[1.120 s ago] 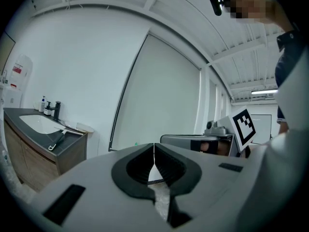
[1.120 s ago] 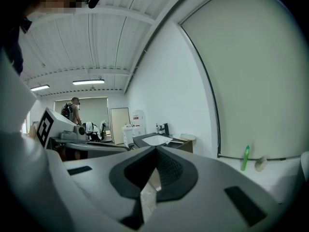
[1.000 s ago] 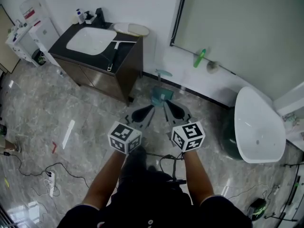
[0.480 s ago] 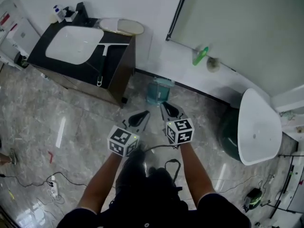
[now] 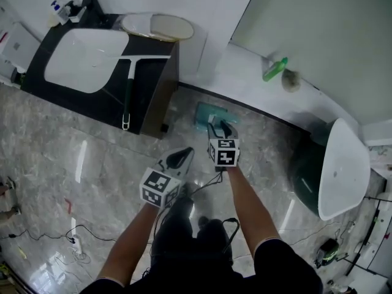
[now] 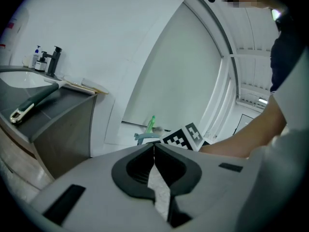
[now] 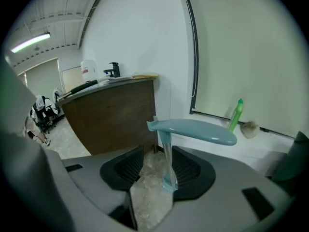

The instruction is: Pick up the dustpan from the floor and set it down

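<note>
The teal plastic dustpan (image 5: 207, 111) stands on the floor at upper centre of the head view, just beside the vanity cabinet (image 5: 158, 100) corner. It looks light and stiff, and its smooth upright stem is the place to pinch. The right gripper (image 7: 158, 154) has just been opening: its 2 jaws stand wide apart with that stem between them, not yet clamped. The left gripper (image 6: 153, 151) is closed and empty

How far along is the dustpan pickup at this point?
Done: the right gripper is at the dustpan, which stands on the floor. In hand: its jaws have just been opening, the handle's stem between them, not yet gripped. Left: close, lift, set down. The left gripper hangs back, shut and empty.
</note>
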`<action>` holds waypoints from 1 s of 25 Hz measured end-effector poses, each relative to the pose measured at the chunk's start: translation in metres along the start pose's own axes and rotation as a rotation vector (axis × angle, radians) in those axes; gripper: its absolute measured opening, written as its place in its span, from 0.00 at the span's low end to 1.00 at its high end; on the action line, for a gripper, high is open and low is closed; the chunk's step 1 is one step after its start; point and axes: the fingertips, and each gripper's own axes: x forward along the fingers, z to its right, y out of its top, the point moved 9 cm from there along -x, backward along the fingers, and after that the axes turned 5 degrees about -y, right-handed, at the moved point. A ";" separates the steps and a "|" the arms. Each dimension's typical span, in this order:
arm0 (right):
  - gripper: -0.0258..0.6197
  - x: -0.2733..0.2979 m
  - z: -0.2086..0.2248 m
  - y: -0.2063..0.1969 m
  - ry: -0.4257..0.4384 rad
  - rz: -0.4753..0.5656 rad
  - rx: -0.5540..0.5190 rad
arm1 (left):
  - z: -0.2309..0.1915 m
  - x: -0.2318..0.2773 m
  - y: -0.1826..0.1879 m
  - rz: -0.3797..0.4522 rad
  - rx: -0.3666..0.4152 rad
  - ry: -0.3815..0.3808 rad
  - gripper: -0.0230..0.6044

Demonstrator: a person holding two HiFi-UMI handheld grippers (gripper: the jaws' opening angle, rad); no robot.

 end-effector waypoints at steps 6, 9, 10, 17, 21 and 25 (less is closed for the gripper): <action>0.29 0.045 0.005 0.000 -0.064 0.009 0.020 | -0.026 0.017 -0.008 -0.023 -0.023 -0.016 0.06; 0.29 0.057 0.002 0.006 -0.077 0.040 0.008 | -0.031 0.025 -0.006 -0.027 -0.021 -0.024 0.06; 0.29 0.059 0.000 0.007 -0.083 0.049 0.007 | -0.032 0.027 -0.005 -0.029 -0.023 -0.025 0.06; 0.18 0.058 0.012 0.020 -0.126 0.113 -0.042 | -0.031 0.028 -0.002 -0.020 -0.033 -0.007 0.06; 0.17 0.042 0.022 0.025 -0.088 0.109 -0.071 | -0.023 0.027 0.006 -0.009 -0.031 0.008 0.06; 0.17 0.008 0.027 0.038 -0.020 0.124 -0.064 | -0.010 0.025 0.019 0.006 -0.017 0.024 0.06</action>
